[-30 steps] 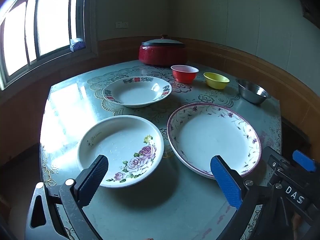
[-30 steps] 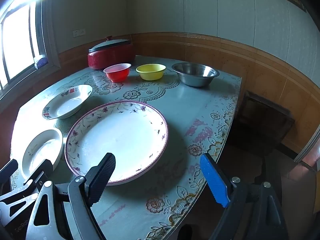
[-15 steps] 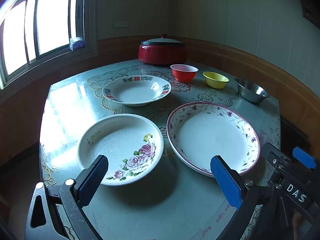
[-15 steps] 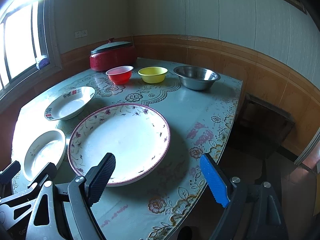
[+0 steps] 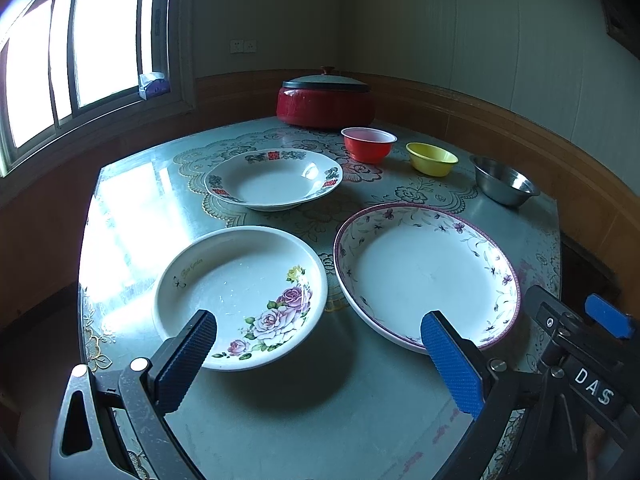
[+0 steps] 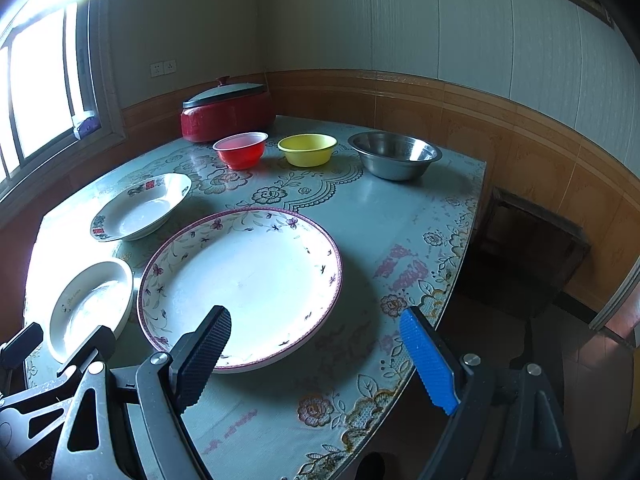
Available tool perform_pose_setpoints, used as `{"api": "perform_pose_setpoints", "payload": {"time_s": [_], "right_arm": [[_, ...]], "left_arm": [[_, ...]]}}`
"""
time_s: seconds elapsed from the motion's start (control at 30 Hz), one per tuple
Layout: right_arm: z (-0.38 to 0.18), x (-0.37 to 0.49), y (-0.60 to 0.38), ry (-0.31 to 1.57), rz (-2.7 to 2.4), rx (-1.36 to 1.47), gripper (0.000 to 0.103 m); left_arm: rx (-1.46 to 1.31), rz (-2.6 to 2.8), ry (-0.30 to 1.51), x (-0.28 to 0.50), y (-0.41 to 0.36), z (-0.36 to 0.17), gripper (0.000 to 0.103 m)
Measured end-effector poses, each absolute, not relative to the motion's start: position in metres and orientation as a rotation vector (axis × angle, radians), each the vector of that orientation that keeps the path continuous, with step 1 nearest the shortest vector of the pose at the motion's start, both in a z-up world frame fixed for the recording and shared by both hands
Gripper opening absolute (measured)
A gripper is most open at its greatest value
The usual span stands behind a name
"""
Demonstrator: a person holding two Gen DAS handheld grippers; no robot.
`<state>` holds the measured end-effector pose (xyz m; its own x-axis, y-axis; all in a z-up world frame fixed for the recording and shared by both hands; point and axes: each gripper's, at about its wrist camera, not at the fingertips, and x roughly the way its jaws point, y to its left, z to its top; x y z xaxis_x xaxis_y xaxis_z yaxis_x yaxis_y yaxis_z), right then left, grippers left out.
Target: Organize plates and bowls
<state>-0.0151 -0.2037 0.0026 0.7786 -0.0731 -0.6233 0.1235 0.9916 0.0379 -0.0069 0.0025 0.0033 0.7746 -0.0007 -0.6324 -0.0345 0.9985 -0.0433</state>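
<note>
Table before any stacking. Both the left gripper and the right gripper are held wide apart and empty. Seen from the left wrist, the rose-patterned plate lies at 7 o'clock, the purple-rimmed plate at 4, the red-marked plate at centre. The red bowl, yellow bowl and steel bowl stand apart towards 1 o'clock. Nothing appears nested; all sorting seemingly remains.

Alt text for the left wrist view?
The open left hand-held gripper hovers over a table near a rose-patterned plate and a larger purple-rimmed plate. Behind stand another plate and three small bowls.
</note>
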Motion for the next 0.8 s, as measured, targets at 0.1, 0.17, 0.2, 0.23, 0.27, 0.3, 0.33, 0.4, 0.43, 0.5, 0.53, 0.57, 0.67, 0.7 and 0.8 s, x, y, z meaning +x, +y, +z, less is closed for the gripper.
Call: {"api": "perform_pose_setpoints", "payload": {"time_s": [0.1,0.17,0.2,0.23,0.27,0.3,0.33,0.4,0.43,0.5,0.53,0.57,0.67,0.7,0.8], "right_arm": [[0.0028,-0.0153,-0.2038,0.67,-0.107,0.078,0.088],[0.0031,-0.0154,-0.2038,0.669,-0.107,0.079,0.088],[0.0032,-0.0157,-0.2038,0.669,-0.107,0.079,0.088],[0.0033,-0.0159,-0.2038,0.668,-0.107,0.079,0.088],[0.0033,-0.0159,-0.204,0.668,-0.107,0.079,0.088],[0.0035,-0.0163,-0.2043,0.667,-0.108,0.08,0.088],[0.0038,-0.0164,-0.2044,0.666,-0.108,0.08,0.088],[0.004,-0.0167,-0.2049,0.666,-0.107,0.082,0.088],[0.0041,-0.0168,-0.2048,0.666,-0.107,0.081,0.088],[0.0042,-0.0165,-0.2052,0.666,-0.107,0.082,0.088],[0.0043,-0.0165,-0.2053,0.667,-0.107,0.082,0.088],[0.0043,-0.0166,-0.2051,0.666,-0.107,0.082,0.088],[0.0038,-0.017,-0.2053,0.666,-0.109,0.084,0.088],[0.0036,-0.0174,-0.2056,0.666,-0.11,0.085,0.088],[0.0033,-0.0185,-0.2063,0.665,-0.111,0.087,0.088]], "left_arm": [[-0.054,0.017,0.684,-0.007,0.003,0.0033,0.103],[-0.054,0.015,0.684,-0.0074,0.0029,0.0032,0.103],[-0.054,0.013,0.685,-0.0075,0.0027,0.0033,0.103],[-0.055,0.012,0.685,-0.0074,0.0026,0.0035,0.103],[-0.056,0.012,0.684,-0.0077,0.0024,0.0037,0.103],[-0.056,0.011,0.684,-0.0079,0.0022,0.0038,0.103],[-0.055,0.011,0.684,-0.0079,0.0018,0.0037,0.103],[-0.054,0.011,0.684,-0.0084,0.0017,0.0038,0.103],[-0.056,0.011,0.684,-0.0086,0.0018,0.0039,0.103],[-0.058,0.011,0.685,-0.0085,0.0016,0.0038,0.103],[-0.059,0.01,0.686,-0.0085,0.0016,0.0037,0.103],[-0.059,0.01,0.686,-0.0085,0.0013,0.0035,0.103],[-0.057,0.007,0.687,-0.0081,0.0002,0.0034,0.103],[-0.056,0.006,0.687,-0.008,0.0,0.0034,0.103],[-0.056,0.003,0.686,-0.0078,-0.0003,0.0029,0.103]]}}
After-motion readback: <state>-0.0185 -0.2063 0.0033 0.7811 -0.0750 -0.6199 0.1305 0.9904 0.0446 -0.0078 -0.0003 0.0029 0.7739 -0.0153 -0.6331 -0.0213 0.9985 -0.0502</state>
